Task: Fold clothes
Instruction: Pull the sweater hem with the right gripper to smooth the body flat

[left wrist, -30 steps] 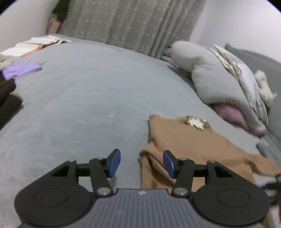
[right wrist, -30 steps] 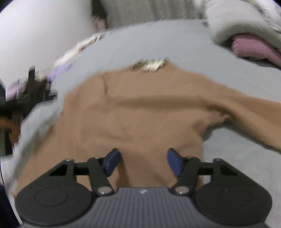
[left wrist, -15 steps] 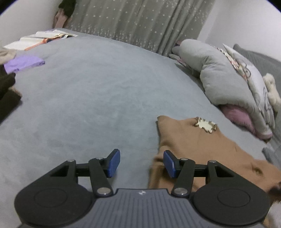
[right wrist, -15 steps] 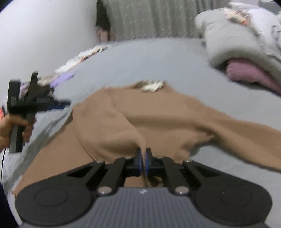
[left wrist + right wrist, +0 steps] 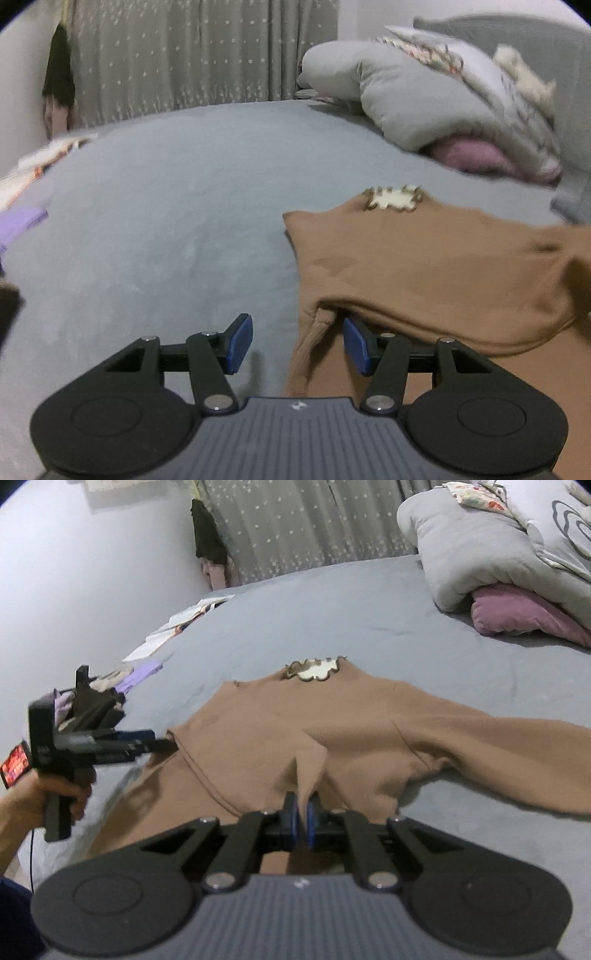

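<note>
Brown sweater (image 5: 332, 731) lies on the grey bed (image 5: 332, 613), centre of the right wrist view, collar w/ cream frill (image 5: 314, 669) toward the top, one sleeve (image 5: 498, 757) stretched out to the right edge of frame. Right tongs (image 5: 301, 816) are closed, pinching a raised fold of sweater fabric at lower centre; fabric peaks up just above the blue pads. Left tongs (image 5: 297, 343) are spread wide apart, low in the left wrist view, nothing between them but the sweater's left edge and a ribbed cuff (image 5: 314, 332) hanging near the right pad; whether a pad touches cloth, can't tell. In the right wrist view the left tongs (image 5: 162, 744) sit at mid-left, tips at the sweater's side edge, held by a hand (image 5: 55, 797). Grey duvet (image 5: 480, 546) w/ pink pillow (image 5: 517, 609) in upper right. Purple cloth (image 5: 142, 672) and open book (image 5: 184, 616) in upper left by the wall. Curtain (image 5: 295, 524) across the top.
</note>
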The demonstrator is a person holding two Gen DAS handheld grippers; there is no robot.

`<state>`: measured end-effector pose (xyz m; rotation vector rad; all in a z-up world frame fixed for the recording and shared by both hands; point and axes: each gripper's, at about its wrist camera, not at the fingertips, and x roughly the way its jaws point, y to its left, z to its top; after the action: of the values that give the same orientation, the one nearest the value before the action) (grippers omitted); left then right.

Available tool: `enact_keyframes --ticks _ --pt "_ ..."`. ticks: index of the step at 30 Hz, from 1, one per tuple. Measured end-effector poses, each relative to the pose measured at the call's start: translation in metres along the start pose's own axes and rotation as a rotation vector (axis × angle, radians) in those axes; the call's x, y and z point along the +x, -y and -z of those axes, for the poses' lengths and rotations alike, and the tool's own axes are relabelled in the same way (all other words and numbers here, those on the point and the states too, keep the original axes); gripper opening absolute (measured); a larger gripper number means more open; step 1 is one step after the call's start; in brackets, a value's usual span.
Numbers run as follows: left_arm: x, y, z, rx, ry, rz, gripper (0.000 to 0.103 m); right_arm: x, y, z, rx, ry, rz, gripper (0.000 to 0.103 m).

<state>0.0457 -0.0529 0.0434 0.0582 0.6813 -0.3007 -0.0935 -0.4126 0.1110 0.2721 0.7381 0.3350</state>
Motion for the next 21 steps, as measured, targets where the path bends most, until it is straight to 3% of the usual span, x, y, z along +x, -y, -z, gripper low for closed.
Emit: enact_keyframes --ticks 6,12,15,16,17,19,21 --pt "0.008 0.010 -0.002 0.022 0.010 -0.058 0.053 -0.012 0.007 -0.006 0.082 0.066 -0.090 0.006" --pt "0.014 -0.004 0.001 -0.038 -0.007 -0.069 0.056 -0.028 0.028 -0.012 0.258 0.156 -0.296 0.006" --pt "0.014 -0.005 0.003 -0.028 -0.007 -0.075 0.056 -0.015 0.030 -0.009 0.211 0.069 -0.120 0.010" --pt "0.014 -0.005 0.002 -0.026 -0.007 -0.077 0.056 -0.008 0.031 -0.007 0.186 0.031 -0.057 0.018" --pt "0.014 -0.008 0.002 -0.037 -0.010 -0.076 0.057 -0.001 0.031 -0.005 0.161 -0.007 0.007 0.033" --pt "0.015 -0.012 0.002 -0.062 -0.018 -0.069 0.057 0.005 0.028 -0.001 0.119 -0.057 0.038 0.043" --pt "0.016 -0.015 0.003 -0.079 -0.023 -0.065 0.058 0.009 0.023 0.004 0.079 -0.100 0.047 0.044"
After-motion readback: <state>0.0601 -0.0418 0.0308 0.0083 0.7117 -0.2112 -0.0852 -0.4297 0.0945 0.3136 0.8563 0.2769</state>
